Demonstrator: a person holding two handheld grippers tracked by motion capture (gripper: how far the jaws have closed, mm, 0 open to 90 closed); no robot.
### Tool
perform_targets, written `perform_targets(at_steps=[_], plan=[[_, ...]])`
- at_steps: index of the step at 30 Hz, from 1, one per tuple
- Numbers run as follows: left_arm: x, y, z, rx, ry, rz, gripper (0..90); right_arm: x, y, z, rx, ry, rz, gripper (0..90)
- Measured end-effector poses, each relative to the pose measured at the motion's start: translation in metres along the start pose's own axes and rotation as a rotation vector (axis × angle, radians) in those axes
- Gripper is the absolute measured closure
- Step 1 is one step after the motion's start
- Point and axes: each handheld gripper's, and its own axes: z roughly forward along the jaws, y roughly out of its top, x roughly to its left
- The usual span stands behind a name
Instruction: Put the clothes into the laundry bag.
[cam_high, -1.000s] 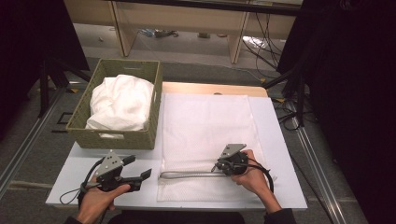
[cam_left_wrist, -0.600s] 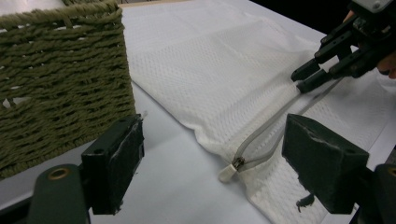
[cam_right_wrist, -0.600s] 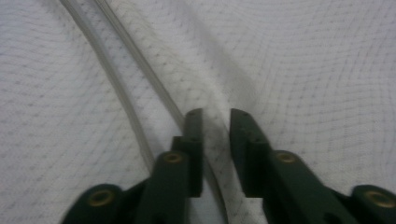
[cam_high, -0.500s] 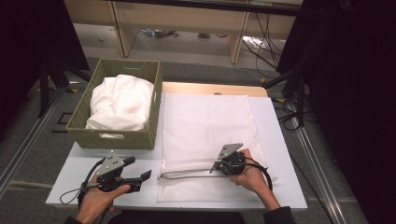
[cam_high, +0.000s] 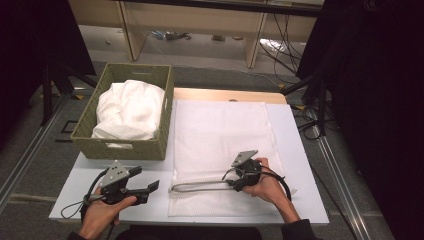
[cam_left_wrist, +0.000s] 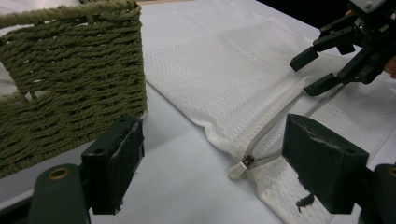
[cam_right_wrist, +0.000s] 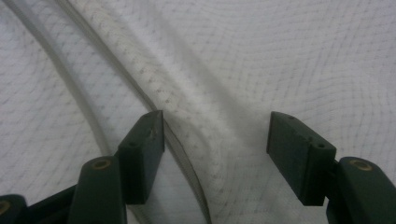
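The right hand-held gripper (cam_high: 235, 182), jaws just sprung apart, hovers over the zipper (cam_high: 200, 187) of a white mesh laundry bag (cam_high: 220, 130) flat on the counter (cam_high: 295, 150); the left hand-held gripper (cam_high: 152, 187) rests open beside the bag's near-left corner.

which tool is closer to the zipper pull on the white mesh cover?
Left. The left tool sits just beside the small white zipper pull, apart from it; the right tool hovers farther along the zipper track, jaws just opened.

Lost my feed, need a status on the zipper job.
Both grippers open: left off the cover; right jaws just opened over the zipper. White cover flat, zipper part open. Nothing in the way.
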Motion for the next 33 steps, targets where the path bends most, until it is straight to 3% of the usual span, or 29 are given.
perform_targets(at_steps=[1,5,7,8,9,10,11,12,13,14,15,16,19,20,23,24,25,26,27,29,30,31,33], plan=[[0.0,0.0,0.0,0.0,0.0,0.0,20.4,0.0,0.0,0.0,0.0,0.0,0.0,37.9],[0.0,0.001,0.0,-0.004,-0.002,0.015,20.4,-0.007,0.0,0.002,-0.025,0.076,0.013,68.1],[0.0,0.001,-0.001,0.002,0.0,0.016,20.4,-0.008,0.001,0.003,-0.03,0.08,0.013,72.6],[0.001,0.002,0.0,0.0,0.001,0.014,20.4,-0.009,0.002,0.002,-0.02,0.082,-0.001,83.1],[0.0,0.001,0.001,-0.007,0.004,-0.004,20.4,-0.009,0.002,0.002,-0.02,0.082,-0.001,83.1],[0.001,0.002,0.0,0.001,0.004,0.011,20.4,-0.009,0.003,0.003,-0.024,0.058,-0.017,87.8],[0.001,0.002,0.0,0.001,0.004,0.011,20.4,-0.009,0.003,0.003,-0.024,0.058,-0.017,87.8],[0.001,0.001,0.0,-0.006,0.003,-0.01,20.4,-0.008,0.005,0.0,-0.012,0.017,-0.035,87.8],[0.001,0.001,0.0,-0.006,0.003,-0.01,20.4,-0.008,0.005,0.0,-0.012,0.017,-0.035,87.8],[0.002,0.002,0.0,-0.005,0.007,0.004,20.4,-0.006,0.009,-0.006,-0.019,-0.022,-0.065,88.3],[0.002,0.002,0.0,-0.006,0.007,0.004,20.4,-0.006,0.009,-0.006,-0.019,-0.022,-0.065,88.3],[0.002,0.002,-0.001,-0.002,0.01,0.008,20.5,-0.005,0.011,-0.01,-0.024,-0.052,-0.07,88.3],[0.003,0.002,-0.002,-0.001,0.005,0.008,20.5,-0.006,0.011,-0.008,-0.019,-0.059,-0.095,87.5],[0.003,0.002,-0.002,-0.005,0.01,0.014,20.5,-0.007,0.01,-0.006,0.006,-0.05,-0.094,85.4],[0.003,0.0,-0.002,-0.007,0.009,-0.01,20.6,-0.009,0.009,-0.003,0.007,-0.069,-0.092,79.2],[0.003,0.001,-0.002,-0.005,0.007,-0.01,20.5,-0.01,0.006,0.0,0.039,-0.067,-0.056,70.8],[0.003,0.002,-0.003,-0.002,0.013,0.014,20.5,-0.008,0.005,0.0,0.046,-0.061,-0.021,69.9],[0.003,0.002,-0.002,-0.002,0.009,0.012,20.5,-0.014,0.004,0.001,0.026,-0.048,-0.05,65.7],[0.003,0.001,-0.003,0.0,0.009,0.014,20.6,-0.012,0.003,-0.001,0.037,-0.017,0.035,61.7],[0.003,0.001,-0.002,0.001,0.008,0.012,20.5,-0.015,0.001,-0.001,0.029,0.018,0.04,58.6],[0.003,0.002,-0.001,-0.005,0.006,0.008,20.5,-0.016,-0.001,-0.001,0.02,0.023,0.052,60.6],[0.003,0.002,-0.001,-0.002,0.01,0.008,20.5,-0.016,0.0,-0.002,0.026,0.04,0.052,68.9],[0.003,0.001,-0.001,0.002,0.01,0.013,20.5,-0.017,0.001,-0.001,0.02,0.059,0.005,78.6]])
